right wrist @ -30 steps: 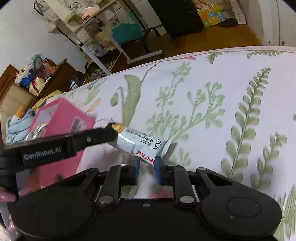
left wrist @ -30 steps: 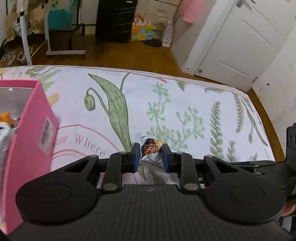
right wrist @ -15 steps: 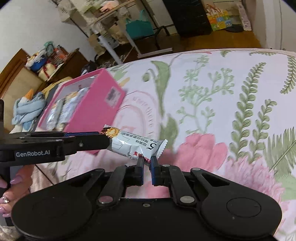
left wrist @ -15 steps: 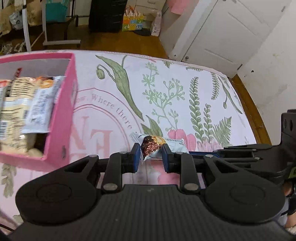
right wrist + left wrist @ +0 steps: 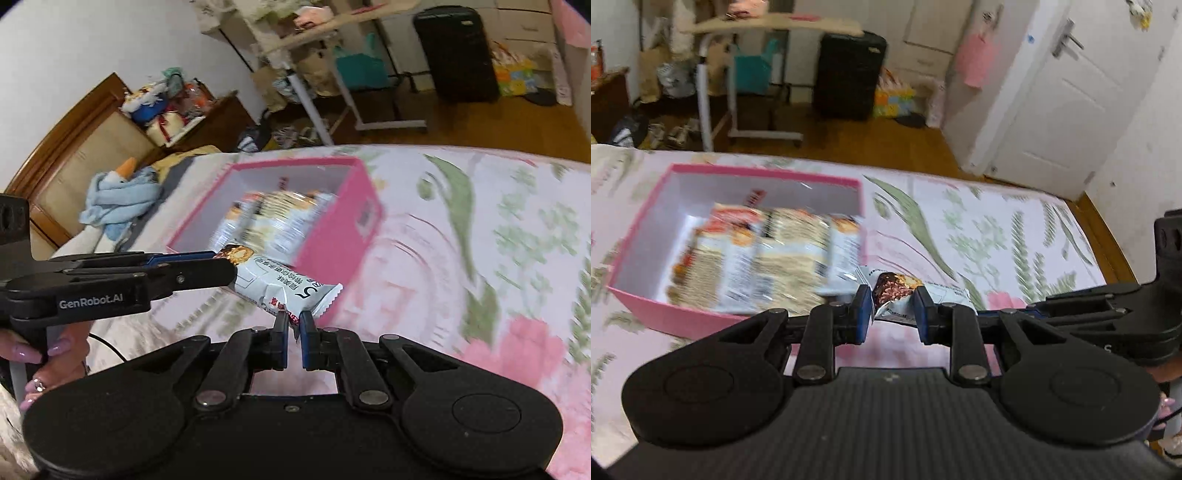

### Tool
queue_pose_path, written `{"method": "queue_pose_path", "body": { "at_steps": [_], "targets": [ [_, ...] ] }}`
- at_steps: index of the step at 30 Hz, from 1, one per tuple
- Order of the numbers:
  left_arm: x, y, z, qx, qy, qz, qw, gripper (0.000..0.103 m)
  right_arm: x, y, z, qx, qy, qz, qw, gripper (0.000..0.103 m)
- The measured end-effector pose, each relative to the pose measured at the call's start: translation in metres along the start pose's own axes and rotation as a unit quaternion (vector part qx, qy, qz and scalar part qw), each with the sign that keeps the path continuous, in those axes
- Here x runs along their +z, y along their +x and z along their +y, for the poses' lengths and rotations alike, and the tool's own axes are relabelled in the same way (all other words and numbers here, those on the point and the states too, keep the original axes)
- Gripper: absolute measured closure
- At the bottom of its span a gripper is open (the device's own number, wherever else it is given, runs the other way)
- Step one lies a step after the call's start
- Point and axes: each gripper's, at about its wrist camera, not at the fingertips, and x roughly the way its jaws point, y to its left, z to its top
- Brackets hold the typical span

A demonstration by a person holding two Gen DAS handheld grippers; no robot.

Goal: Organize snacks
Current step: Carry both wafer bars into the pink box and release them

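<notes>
both grippers, left (image 5: 892, 308) and right (image 5: 293, 330), pinched opposite ends of one silver-wrapped snack bar (image 5: 284, 284), its length spanning between them, just beside the open pink cardboard box (image 5: 332, 236).

The black arm of the left gripper (image 5: 221, 266) carries the white lettering "GenRobot.AI" on its side, seen from the right wrist view. The snack bar wrapper (image 5: 291, 288) shows a large "5" printed upside down beside lines of Chinese characters too small to read. Print on the packets in the pink box (image 5: 343, 236) is blurred beyond reading.
</notes>
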Motion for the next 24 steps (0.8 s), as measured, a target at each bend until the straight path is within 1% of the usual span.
{"method": "queue_pose_path", "body": {
  "at_steps": [4, 8, 12, 14, 17, 19, 20, 21, 24],
  "targets": [
    [0.016, -0.005, 0.025, 0.016, 0.005, -0.025, 0.9995, 0.079, 0.021, 0.023, 0.016, 0.003, -0.002, -0.003, 1.000, 0.093],
    [0.033, 0.007, 0.049, 0.029, -0.008, -0.034, 0.9990, 0.076, 0.041, 0.047, 0.028, -0.011, -0.011, -0.012, 1.000, 0.093],
    [0.047, 0.034, 0.066, 0.047, -0.010, -0.030, 0.9984, 0.076, 0.061, 0.072, 0.034, -0.039, -0.031, -0.011, 0.999, 0.093],
    [0.055, 0.051, 0.076, 0.053, -0.024, -0.016, 0.9982, 0.076, 0.071, 0.085, 0.031, -0.048, -0.030, -0.002, 0.998, 0.093],
    [0.061, 0.067, 0.086, 0.052, -0.034, -0.013, 0.9980, 0.075, 0.080, 0.098, 0.029, -0.064, -0.042, -0.001, 0.997, 0.094],
    [0.063, 0.075, 0.096, 0.057, -0.055, -0.016, 0.9968, 0.066, 0.082, 0.102, 0.028, -0.074, -0.047, -0.015, 0.996, 0.094],
    [0.063, 0.079, 0.100, 0.060, -0.067, -0.021, 0.9957, 0.053, 0.083, 0.102, 0.026, -0.068, -0.043, -0.019, 0.997, 0.090],
    [0.061, 0.081, 0.102, 0.063, -0.075, -0.024, 0.9949, 0.047, 0.085, 0.103, 0.024, -0.062, -0.038, -0.020, 0.997, 0.090],
    [0.055, 0.081, 0.102, 0.069, -0.072, -0.024, 0.9948, 0.047, 0.079, 0.097, 0.021, -0.051, -0.032, -0.032, 0.998, 0.087]
  ]
}}
